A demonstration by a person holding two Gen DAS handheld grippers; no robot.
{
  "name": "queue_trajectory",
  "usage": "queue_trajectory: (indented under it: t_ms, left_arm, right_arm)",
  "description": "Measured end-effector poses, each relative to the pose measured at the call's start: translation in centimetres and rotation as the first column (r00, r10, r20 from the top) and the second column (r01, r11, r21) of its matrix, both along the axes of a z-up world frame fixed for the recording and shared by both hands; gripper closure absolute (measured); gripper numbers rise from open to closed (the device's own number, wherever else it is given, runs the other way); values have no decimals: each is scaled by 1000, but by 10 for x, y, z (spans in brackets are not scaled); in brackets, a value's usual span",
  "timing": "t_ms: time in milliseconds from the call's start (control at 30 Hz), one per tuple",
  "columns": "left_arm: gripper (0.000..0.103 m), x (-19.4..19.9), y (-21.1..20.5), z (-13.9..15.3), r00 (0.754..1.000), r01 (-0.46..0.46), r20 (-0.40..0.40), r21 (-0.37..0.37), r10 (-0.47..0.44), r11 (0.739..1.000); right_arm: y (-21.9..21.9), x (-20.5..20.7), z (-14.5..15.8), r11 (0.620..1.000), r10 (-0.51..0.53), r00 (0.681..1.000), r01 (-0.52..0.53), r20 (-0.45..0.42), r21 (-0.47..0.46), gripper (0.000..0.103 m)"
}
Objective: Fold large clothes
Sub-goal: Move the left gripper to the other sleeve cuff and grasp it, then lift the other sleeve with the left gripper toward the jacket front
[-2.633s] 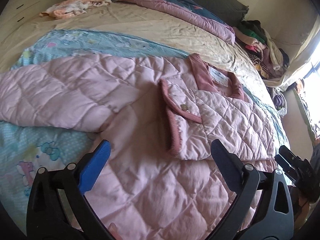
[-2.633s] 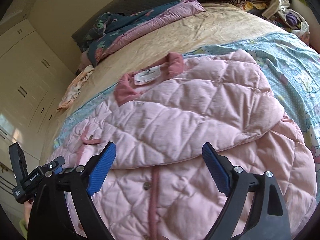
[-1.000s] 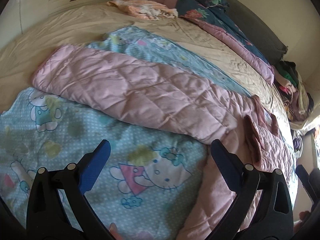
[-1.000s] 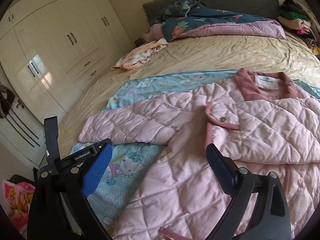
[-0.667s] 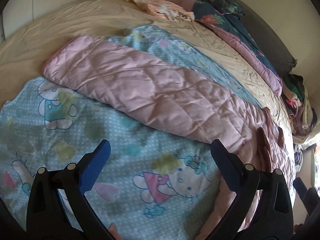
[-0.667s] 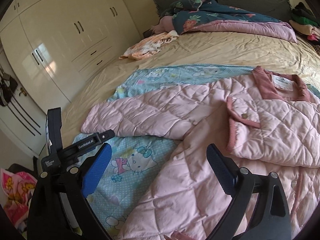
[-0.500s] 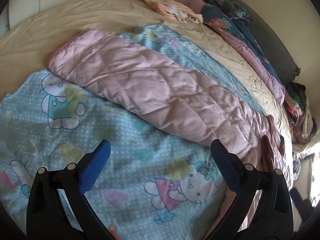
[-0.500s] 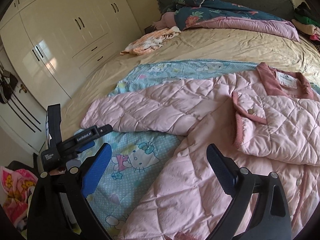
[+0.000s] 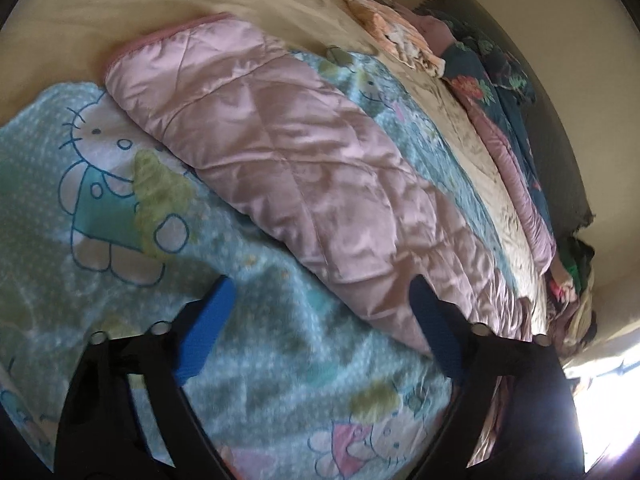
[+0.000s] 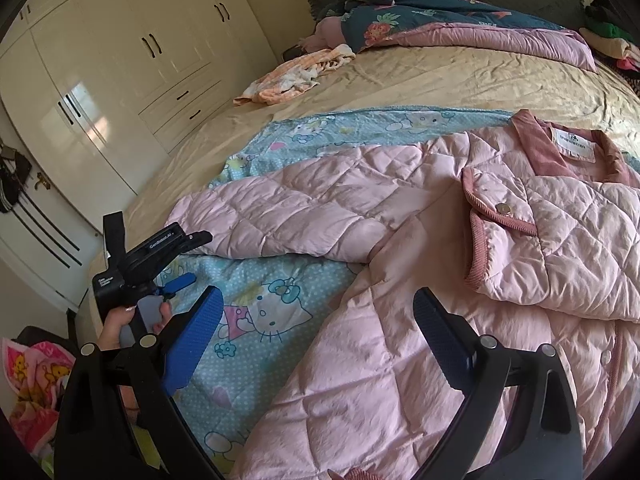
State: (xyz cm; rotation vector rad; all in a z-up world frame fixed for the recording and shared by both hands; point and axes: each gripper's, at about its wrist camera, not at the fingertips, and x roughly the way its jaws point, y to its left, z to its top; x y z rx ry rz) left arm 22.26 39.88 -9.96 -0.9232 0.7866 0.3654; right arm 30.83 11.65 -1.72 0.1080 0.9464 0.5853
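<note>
left tongs (image 9: 318,320) closing beside jacket sleeve (image 9: 288,152)

free: blue blanket (image 9: 248,240) | obstacle: pink sleeve (image 9: 304,152) just beside

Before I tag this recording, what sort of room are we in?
A bedroom, most likely. A wide bed with a tan sheet fills the view, a cream built-in wardrobe lines the wall beside it, and a pink quilted jacket lies spread on a cartoon-cat blanket for folding.
</note>
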Motion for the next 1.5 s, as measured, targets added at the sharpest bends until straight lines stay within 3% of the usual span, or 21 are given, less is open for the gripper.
queue_trajectory:
  t_ms: [300, 467, 600, 700, 900, 1167, 1500]
  left_arm:
    - [33, 14, 29, -9, 997, -72, -1, -37, 72, 997]
    - [35, 17, 49, -9, 988, -157, -4, -54, 157, 986]
    - [81, 15, 54, -1, 981, -191, -23, -15, 191, 981]
    - [89, 7, 49, 18, 982, -187, 33, 35, 186, 982]
    - [92, -2, 27, 67, 977, -188, 124, 124, 172, 974]
    - [92, -7, -17, 144, 969, -119, 238, 231, 63, 966]
    - [93, -3, -74, 198, 956, -38, 287, 303, -53, 952]
  right_arm:
    - [-2, 2, -5, 1000, -5, 1000, 5, -12, 2, 8]
    - [-10, 1, -3, 1000, -19, 1000, 19, -15, 12, 8]
    - [-16, 0, 1, 999, -28, 1000, 28, -14, 27, 8]
    - [-21, -1, 7, 999, -36, 999, 36, -8, 41, 8]
    - [-34, -7, 19, 997, -51, 999, 50, 2, 60, 8]
    - [-64, -23, 40, 990, -99, 995, 96, 27, 107, 8]
    - [-99, -44, 67, 982, -132, 989, 122, 59, 146, 8]
